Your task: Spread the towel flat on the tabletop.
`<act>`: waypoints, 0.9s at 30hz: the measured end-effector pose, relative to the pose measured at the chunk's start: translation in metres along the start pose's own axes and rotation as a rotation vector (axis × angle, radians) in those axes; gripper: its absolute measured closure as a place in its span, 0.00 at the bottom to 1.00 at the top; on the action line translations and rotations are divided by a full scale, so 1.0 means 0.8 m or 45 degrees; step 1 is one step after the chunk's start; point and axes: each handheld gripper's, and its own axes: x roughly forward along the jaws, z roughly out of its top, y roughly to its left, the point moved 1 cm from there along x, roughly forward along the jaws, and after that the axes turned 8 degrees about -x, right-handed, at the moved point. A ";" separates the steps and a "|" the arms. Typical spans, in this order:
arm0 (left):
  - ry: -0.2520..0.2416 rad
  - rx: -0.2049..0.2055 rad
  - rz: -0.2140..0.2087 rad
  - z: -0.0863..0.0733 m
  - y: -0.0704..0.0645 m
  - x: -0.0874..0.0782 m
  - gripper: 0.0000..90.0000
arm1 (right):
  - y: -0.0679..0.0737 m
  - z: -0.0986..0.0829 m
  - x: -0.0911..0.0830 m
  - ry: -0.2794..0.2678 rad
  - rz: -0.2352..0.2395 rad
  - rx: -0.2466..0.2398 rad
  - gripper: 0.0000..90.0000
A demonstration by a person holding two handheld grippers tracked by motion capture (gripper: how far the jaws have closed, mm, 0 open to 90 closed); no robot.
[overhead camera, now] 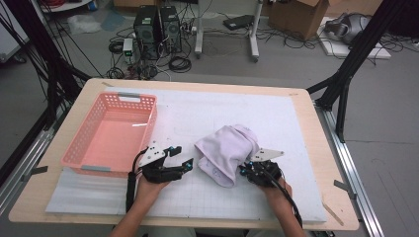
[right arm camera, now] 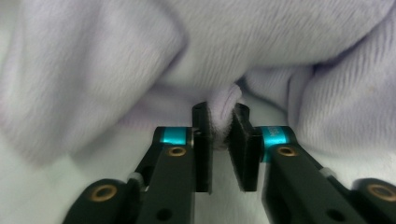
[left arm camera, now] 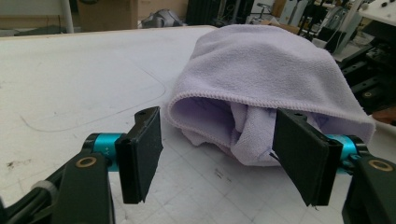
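A pale lilac towel [overhead camera: 227,152] lies bunched in a heap on the white gridded mat [overhead camera: 212,197], right of centre. My right gripper [overhead camera: 245,169] is at the heap's near right edge, shut on a fold of the towel [right arm camera: 223,109] pinched between its pads. My left gripper [overhead camera: 181,159] stands open just left of the heap, nothing between its jaws. In the left gripper view the towel [left arm camera: 261,74] rises ahead and to the right, its hemmed edge curling over a hollow; my left gripper [left arm camera: 219,156] is a short way off it.
A pink plastic basket [overhead camera: 79,148] stands at the left of the table, beside my left hand. Beyond the far table edge lie computer towers [overhead camera: 158,29], cables and a cardboard box [overhead camera: 296,15] on the floor. Black frame legs [overhead camera: 346,74] stand at the right.
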 end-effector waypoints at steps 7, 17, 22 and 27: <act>0.001 -0.004 0.005 0.000 0.002 -0.002 0.38 | 0.013 -0.045 -0.062 0.035 0.033 -0.032 0.93; 0.007 0.003 -0.001 -0.001 -0.002 0.003 0.38 | 0.009 -0.065 -0.122 -0.105 -0.119 0.076 0.52; 0.012 0.006 -0.003 -0.001 -0.002 0.004 0.38 | 0.016 -0.017 -0.115 -0.186 -0.093 -0.023 0.47; 0.012 0.007 -0.003 -0.001 -0.001 0.003 0.38 | 0.036 0.029 -0.070 -0.118 0.026 -0.185 0.45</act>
